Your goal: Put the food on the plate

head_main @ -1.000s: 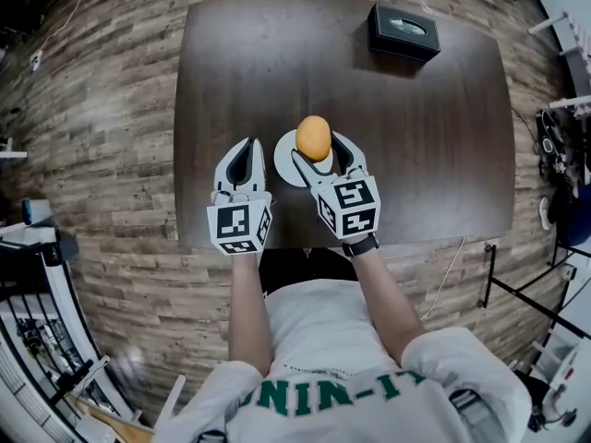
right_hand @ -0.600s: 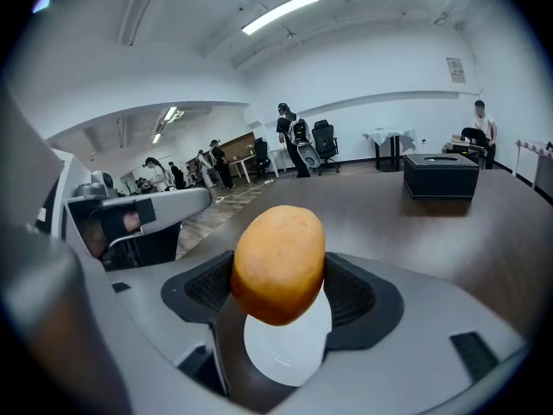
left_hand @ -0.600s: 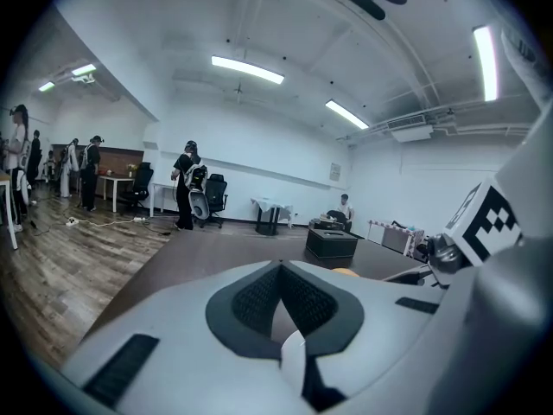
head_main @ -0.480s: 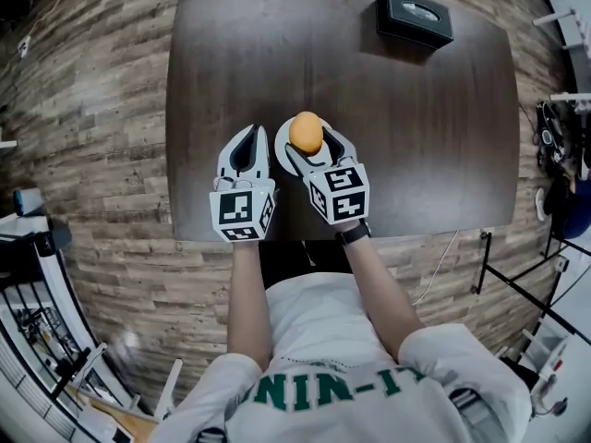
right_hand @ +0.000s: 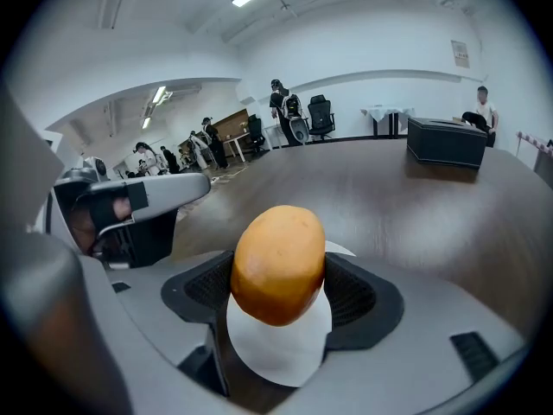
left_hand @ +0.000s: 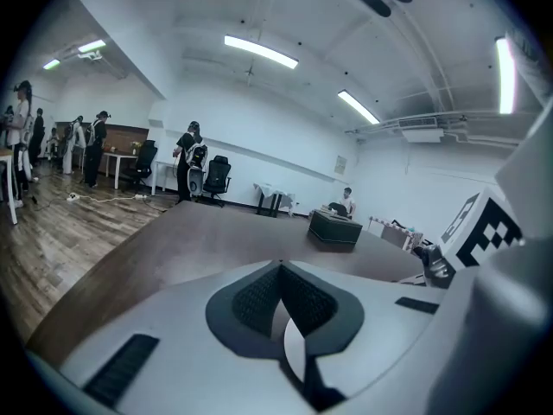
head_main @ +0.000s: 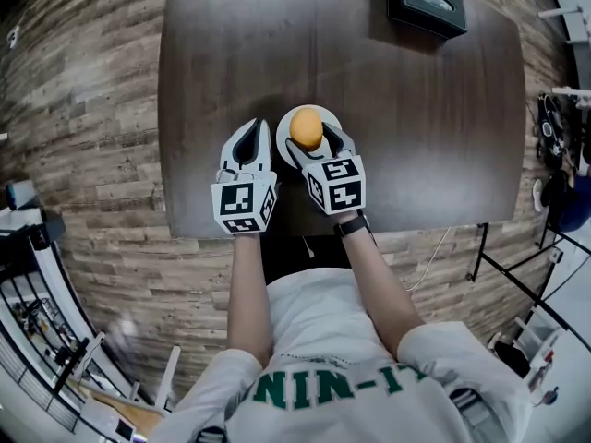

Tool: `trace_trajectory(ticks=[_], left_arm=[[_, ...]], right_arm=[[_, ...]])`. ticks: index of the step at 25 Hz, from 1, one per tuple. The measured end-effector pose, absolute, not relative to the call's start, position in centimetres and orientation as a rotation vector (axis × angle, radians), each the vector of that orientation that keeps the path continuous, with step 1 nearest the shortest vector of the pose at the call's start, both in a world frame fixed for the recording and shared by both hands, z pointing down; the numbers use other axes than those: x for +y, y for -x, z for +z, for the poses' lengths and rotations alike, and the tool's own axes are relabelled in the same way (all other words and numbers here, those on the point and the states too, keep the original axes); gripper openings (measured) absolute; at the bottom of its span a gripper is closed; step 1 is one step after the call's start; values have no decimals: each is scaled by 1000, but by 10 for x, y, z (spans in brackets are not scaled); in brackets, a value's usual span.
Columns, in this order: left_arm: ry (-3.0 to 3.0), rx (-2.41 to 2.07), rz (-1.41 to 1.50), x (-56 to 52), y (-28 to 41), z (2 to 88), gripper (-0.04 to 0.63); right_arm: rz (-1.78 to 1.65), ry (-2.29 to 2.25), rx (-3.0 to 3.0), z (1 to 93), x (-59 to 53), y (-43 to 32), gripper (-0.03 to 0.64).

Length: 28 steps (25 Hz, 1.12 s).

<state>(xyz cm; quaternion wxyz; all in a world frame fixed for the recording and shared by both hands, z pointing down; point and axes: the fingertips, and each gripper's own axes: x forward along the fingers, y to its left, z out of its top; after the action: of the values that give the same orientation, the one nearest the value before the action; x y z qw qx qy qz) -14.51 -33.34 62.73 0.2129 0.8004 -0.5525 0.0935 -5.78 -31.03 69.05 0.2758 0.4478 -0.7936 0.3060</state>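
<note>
An orange, egg-shaped piece of food (head_main: 306, 128) (right_hand: 278, 264) sits between the pads of my right gripper (head_main: 312, 141) (right_hand: 281, 290), which is shut on it. It hangs just above a small white plate (head_main: 325, 114) (right_hand: 281, 348) on the dark brown table (head_main: 416, 137). Most of the plate is hidden by the food and the jaws. My left gripper (head_main: 247, 150) (left_hand: 278, 305) is close beside the right one, to its left, shut with nothing in it. A sliver of the white plate (left_hand: 294, 357) shows past its jaws.
A black tissue box (head_main: 427, 4) (right_hand: 447, 142) (left_hand: 335, 228) stands at the table's far right corner. The table's near edge lies just under the gripper cubes. Wood-plank floor surrounds the table. People, desks and office chairs are far off in the room.
Both grippers have stayed side by side over the plate with the food still held; the head view has shifted so the table sits a little higher in the picture.
</note>
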Motion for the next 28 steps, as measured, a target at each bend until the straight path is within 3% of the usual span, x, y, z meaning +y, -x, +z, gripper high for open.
trace_trajectory(ticks=[18, 28], left_arm=[[-2179, -1516, 305, -335, 158, 655, 11], [-2193, -1484, 316, -326, 152, 653, 11]], right_arm=[[848, -1209, -2068, 720, -309, 58, 341], [882, -1187, -2077, 724, -304, 61, 471]])
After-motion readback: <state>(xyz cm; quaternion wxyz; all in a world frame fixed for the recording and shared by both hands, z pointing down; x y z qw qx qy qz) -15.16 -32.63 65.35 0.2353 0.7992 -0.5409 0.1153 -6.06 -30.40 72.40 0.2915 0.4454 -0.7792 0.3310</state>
